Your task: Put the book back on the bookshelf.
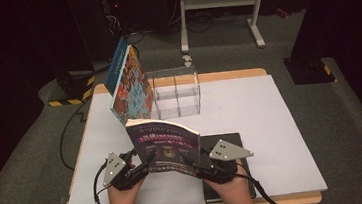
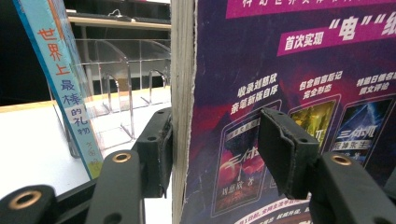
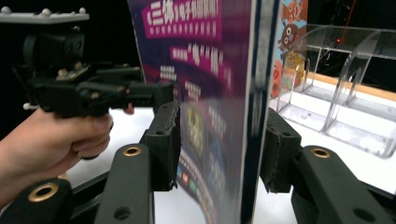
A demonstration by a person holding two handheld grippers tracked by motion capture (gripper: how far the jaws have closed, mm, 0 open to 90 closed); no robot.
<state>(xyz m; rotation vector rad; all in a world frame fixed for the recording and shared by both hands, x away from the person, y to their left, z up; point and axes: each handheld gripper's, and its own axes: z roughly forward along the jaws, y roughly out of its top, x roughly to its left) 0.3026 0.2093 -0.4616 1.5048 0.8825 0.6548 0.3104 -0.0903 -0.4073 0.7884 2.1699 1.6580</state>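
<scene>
1. A thick paperback book with a purple cover stands upright on the white surface, near the front edge. Its big face is turned to the person.
2. The left hand-held gripper is at the book's 9 o'clock side. The right hand-held gripper is at its 3 o'clock side. Both are low down, near the bottom of the book.
3. In the left gripper view, the left hand-held gripper has the book's page edge between its two black jaws. One pad sits right by the pages and the other looks a little off the cover. It looks open, not squeezing.
4. In the right gripper view, the right hand-held gripper has the book's spine side between its jaws. A thin gap shows by the pads, so it looks open too. The book looks blurry there.
5. A clear plastic rack with slots is at 12 o'clock from the purple book, a bit apart.
6. A bright orange and blue picture book leans at the rack's 9 o'clock side.
7. A flat black book lies on the surface by the right hand.
8. The purple book's long side points up, and both hands are just as near. The next move probably needs both to pinch it again and carry it toward 12 o'clock.
</scene>
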